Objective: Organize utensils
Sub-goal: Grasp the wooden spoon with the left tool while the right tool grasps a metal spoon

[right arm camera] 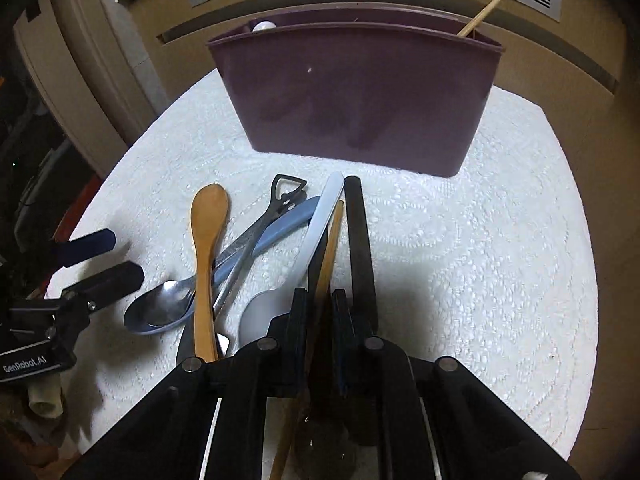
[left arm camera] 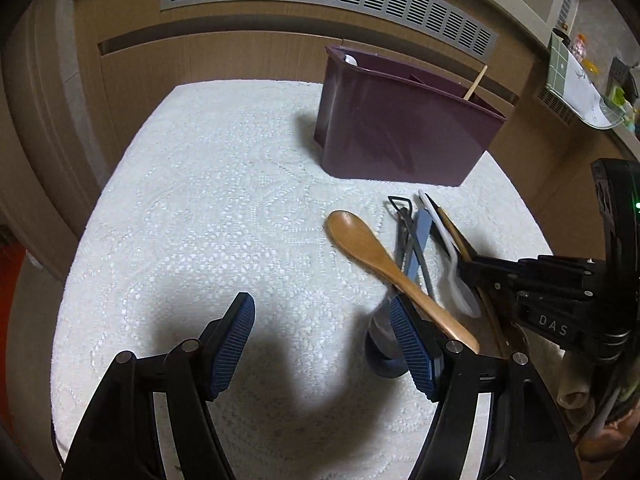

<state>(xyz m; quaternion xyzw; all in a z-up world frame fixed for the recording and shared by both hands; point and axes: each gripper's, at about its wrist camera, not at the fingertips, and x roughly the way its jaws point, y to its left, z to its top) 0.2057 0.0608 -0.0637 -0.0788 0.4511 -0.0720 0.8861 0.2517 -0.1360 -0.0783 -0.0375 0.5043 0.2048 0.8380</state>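
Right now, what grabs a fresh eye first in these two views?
The purple caddy standing at the back of the white lace cloth, a stick poking out at one end. In front lies a heap of utensils, the wooden spoon on top. The right gripper is shut on a thin wooden stick; the left gripper is open beside the heap.

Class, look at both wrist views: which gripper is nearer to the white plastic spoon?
Right. The right gripper is shut on a thin wooden utensil directly beside the white plastic spoon. The left gripper hangs open beyond the wooden spoon, farther off.
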